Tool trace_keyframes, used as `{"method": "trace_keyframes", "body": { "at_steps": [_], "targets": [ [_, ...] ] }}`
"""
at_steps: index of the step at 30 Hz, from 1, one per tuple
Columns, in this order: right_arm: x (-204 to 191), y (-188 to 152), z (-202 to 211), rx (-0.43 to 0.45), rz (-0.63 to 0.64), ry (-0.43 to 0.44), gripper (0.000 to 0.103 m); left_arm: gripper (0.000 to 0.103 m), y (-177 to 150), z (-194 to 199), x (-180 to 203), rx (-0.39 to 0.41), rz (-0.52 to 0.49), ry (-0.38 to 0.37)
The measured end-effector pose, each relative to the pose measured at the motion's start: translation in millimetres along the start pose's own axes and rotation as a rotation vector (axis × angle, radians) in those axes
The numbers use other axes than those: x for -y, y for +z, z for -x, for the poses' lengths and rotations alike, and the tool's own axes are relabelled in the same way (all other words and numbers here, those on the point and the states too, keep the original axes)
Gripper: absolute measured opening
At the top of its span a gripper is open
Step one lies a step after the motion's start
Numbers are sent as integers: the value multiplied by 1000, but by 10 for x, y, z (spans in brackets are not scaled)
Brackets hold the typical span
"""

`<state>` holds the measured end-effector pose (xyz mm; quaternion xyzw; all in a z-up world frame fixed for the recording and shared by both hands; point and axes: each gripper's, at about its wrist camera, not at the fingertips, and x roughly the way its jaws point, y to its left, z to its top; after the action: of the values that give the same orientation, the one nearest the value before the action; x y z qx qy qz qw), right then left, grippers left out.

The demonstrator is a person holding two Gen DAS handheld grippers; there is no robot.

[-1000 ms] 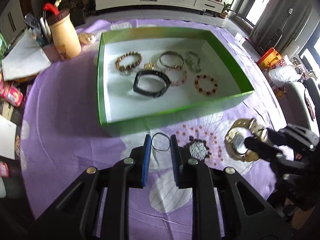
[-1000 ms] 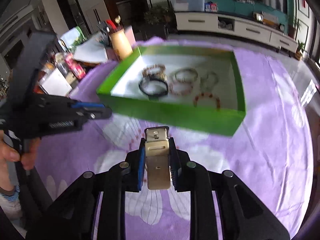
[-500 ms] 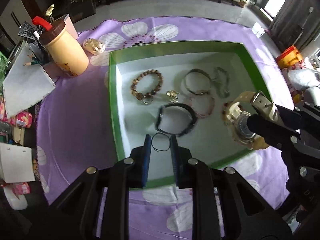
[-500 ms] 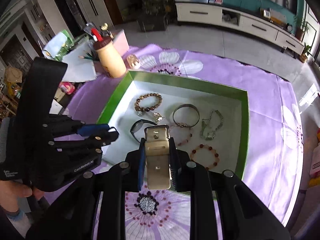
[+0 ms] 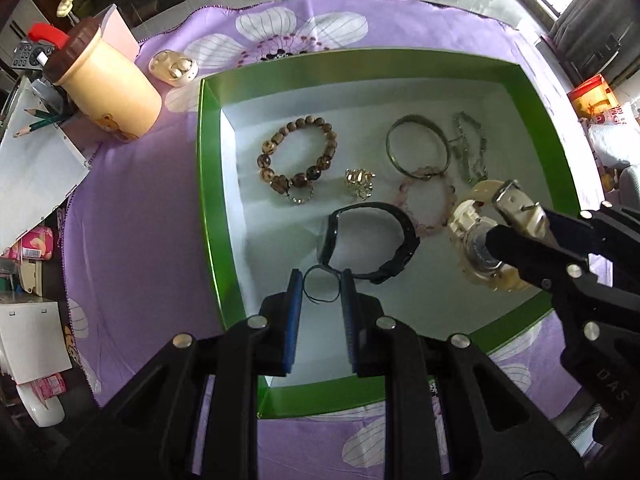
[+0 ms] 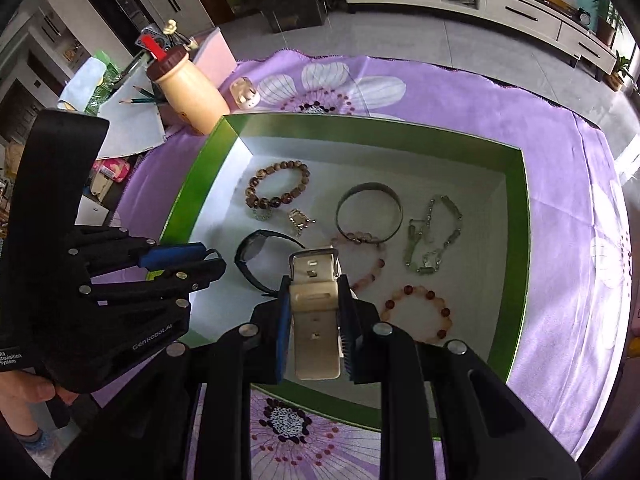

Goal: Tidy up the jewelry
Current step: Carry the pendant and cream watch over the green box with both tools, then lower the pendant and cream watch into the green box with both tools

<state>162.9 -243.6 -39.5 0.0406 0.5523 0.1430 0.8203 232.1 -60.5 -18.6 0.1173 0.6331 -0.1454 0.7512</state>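
A green box (image 5: pixel 208 184) with a white floor (image 6: pixel 480 184) holds several bracelets, a gold ring (image 5: pixel 359 182) and a black watch (image 5: pixel 368 240). My left gripper (image 5: pixel 320 286) is shut on a thin black loop (image 5: pixel 318 288) and hangs over the box's near left part. My right gripper (image 6: pixel 314 292) is shut on a cream-and-gold watch (image 6: pixel 314 312), also seen in the left wrist view (image 5: pixel 480 240), above the box's near right side. The left gripper shows at the left of the right wrist view (image 6: pixel 180 260).
A cream bottle with a brown cap (image 5: pixel 104 88) and a small cream case (image 5: pixel 174 68) stand left of the box on the purple flowered cloth (image 5: pixel 132 220). Papers and pencils (image 5: pixel 36 120) lie further left. A bead cluster (image 6: pixel 286 420) lies before the box.
Both grippers have risen and moved forward from the cloth in front of the box to above its inside, each still holding its item.
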Motion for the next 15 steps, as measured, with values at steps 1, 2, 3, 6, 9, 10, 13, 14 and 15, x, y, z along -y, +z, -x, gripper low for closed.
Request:
{"method": "trace_keyframes", "body": {
  "at_steps": [1,2,3,6,9,10,13,14,15],
  "targets": [
    [6,4,-6,-5,-1,0,22,19,5,-16,-1,-6,0,-3],
    [17,7,-15,-8,-2,1,22,19,9,-25,0,-12,2,-8],
    [18,15,-27,-12,-3,-1,22,19,12,-38,4,-18,1,-6],
    [23,19,-59,-27,1,-12,22,19,29,-66,15,-24,-6,3],
    [39,17,-67,-34,-1,-17,22,19,36,-72,30,-29,-12,12],
    [44,16,-70,-35,-1,-17,22,19,42,-81,35,-32,-12,12],
    [53,10,-74,-41,-5,-20,22,19,37,-75,50,-33,-18,16],
    [54,8,-74,-42,-4,-20,22,19,37,-72,57,-34,-21,17],
    [57,3,-74,-44,-6,-17,22,19,27,-68,66,-35,-24,19]
  ]
}}
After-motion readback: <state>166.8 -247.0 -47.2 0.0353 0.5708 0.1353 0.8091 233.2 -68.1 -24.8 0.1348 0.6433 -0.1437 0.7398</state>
